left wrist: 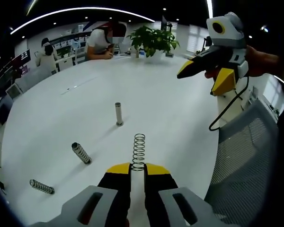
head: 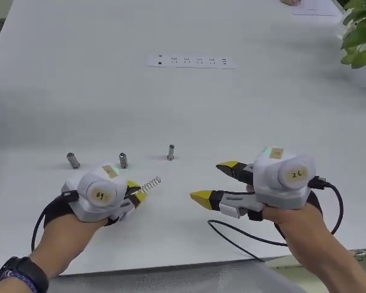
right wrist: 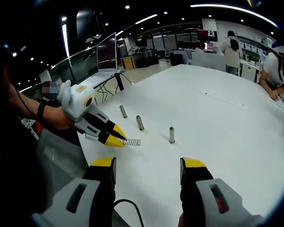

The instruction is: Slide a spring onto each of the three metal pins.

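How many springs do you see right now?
3: one on the left pin, one on the middle pin, one spring held in the left gripper. The right pin is bare.

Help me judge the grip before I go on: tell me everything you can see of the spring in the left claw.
The spring is a thin, silvery wire coil, apparently metal, with open, even turns, straight and unbent. One end is pinched between the yellow tips of the left claw, shut on it; the rest sticks out ahead, free, roughly level over the white table, aimed loosely toward the bare pin. Whether it touches the table cannot be told.
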